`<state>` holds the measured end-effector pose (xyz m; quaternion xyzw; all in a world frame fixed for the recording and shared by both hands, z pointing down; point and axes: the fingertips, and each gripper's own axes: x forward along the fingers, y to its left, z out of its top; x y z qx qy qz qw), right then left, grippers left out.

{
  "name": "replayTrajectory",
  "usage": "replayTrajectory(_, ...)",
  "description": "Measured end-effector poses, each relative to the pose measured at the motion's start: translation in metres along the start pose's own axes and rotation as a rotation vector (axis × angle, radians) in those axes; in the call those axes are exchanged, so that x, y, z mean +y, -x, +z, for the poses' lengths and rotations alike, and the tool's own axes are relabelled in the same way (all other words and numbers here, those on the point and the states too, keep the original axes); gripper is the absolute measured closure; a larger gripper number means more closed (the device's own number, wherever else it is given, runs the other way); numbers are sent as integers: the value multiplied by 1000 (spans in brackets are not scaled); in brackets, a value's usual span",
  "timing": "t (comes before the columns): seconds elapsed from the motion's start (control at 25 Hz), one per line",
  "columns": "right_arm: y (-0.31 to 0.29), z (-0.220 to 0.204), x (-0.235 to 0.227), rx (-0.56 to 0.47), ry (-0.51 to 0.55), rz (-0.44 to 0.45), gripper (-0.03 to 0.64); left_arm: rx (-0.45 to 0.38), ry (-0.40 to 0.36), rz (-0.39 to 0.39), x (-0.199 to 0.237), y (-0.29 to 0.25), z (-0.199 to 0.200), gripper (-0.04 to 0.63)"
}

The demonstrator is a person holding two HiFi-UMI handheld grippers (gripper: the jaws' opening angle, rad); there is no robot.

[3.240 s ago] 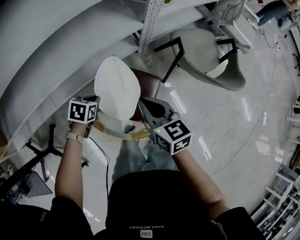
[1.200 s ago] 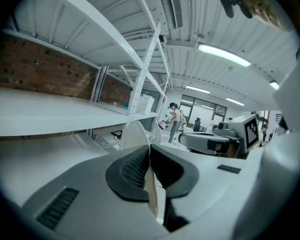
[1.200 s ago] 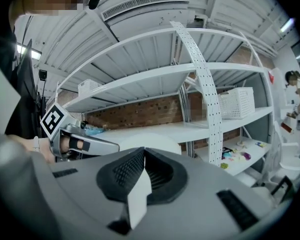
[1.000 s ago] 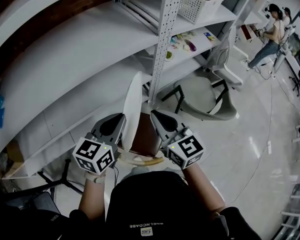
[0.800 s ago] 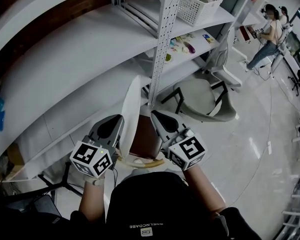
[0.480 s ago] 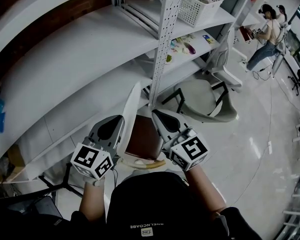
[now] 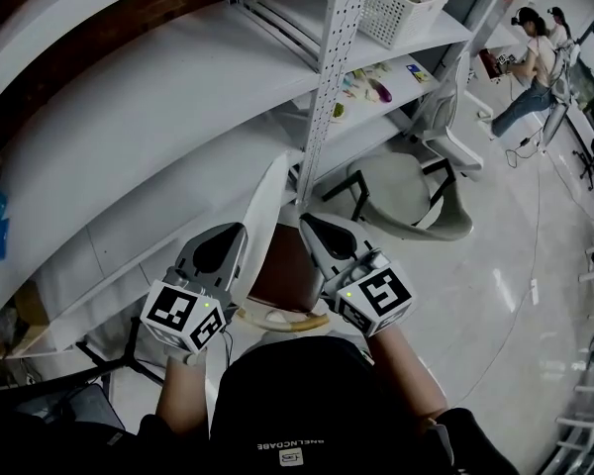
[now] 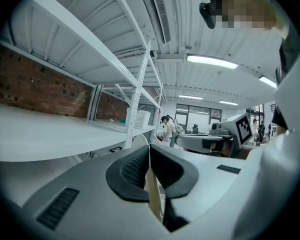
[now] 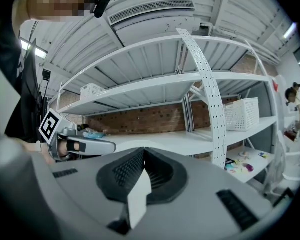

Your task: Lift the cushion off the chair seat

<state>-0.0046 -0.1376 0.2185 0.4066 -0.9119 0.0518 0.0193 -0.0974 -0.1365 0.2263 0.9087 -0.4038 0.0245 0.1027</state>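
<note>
Left tongs (image 7: 240, 234) and right tongs (image 7: 305, 224) both clamp edges of the cushion (image 7: 265, 206); we should raise both sides evenly, clear of the chair seat (image 7: 282, 270).

Thin white cushion (image 7: 262, 211) stands nearly upright on edge above the brown chair seat (image 7: 283, 265).

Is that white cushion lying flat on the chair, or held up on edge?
Held up on edge: the cushion stands thin-side-on above the chair seat, pinched between the left gripper and right gripper.
</note>
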Motion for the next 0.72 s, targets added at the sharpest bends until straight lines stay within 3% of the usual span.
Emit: replayTrajectory(0.72, -6, 0, -16, 16, 7, -13, 607, 21, -8, 1, 6, -15, -1, 577)
